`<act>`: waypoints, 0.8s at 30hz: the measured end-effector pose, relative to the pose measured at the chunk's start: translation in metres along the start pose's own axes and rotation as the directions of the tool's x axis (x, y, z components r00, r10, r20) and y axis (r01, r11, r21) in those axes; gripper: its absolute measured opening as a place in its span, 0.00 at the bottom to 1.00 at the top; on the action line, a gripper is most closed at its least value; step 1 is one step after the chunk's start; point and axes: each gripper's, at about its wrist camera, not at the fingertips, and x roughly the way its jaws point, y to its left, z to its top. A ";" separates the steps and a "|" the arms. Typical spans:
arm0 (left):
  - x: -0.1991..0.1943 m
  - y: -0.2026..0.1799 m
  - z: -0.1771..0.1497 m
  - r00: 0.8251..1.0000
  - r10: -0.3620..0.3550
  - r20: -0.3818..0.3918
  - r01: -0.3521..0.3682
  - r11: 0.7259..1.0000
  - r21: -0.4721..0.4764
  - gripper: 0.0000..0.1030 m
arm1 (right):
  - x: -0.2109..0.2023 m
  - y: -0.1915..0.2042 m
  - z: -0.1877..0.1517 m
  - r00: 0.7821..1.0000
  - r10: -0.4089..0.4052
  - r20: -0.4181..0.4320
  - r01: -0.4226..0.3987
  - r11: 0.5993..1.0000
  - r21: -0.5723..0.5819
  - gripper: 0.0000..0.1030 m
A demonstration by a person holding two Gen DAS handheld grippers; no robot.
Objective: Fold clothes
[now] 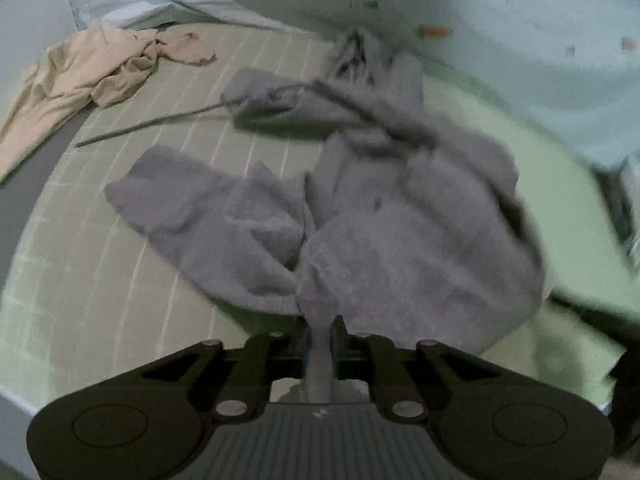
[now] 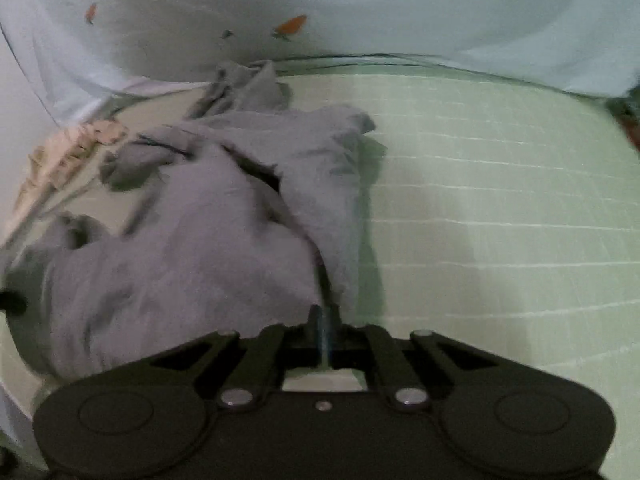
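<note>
A crumpled grey garment (image 1: 400, 220) with a long drawstring (image 1: 140, 128) lies on a green gridded mat (image 1: 100, 260). My left gripper (image 1: 320, 330) is shut on a bunched fold of its near edge, and grey cloth runs between the fingers. In the right wrist view the same grey garment (image 2: 192, 240) spreads to the left. My right gripper (image 2: 323, 318) is shut, with a thin edge of the grey cloth pinched at its tips. The picture is blurred in both views.
A beige garment (image 1: 80, 76) lies bunched at the mat's far left, also the beige garment (image 2: 72, 148) in the right wrist view. Pale blue sheeting (image 2: 360, 8) with small orange prints rises behind the mat. Bare green mat (image 2: 500, 200) stretches right of the grey garment.
</note>
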 end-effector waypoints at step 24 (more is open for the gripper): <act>-0.061 0.056 -0.028 0.976 0.100 0.195 -0.042 0.958 -0.285 0.53 | 0.038 0.090 0.025 0.976 0.187 0.110 -0.162 0.965 -0.204 0.18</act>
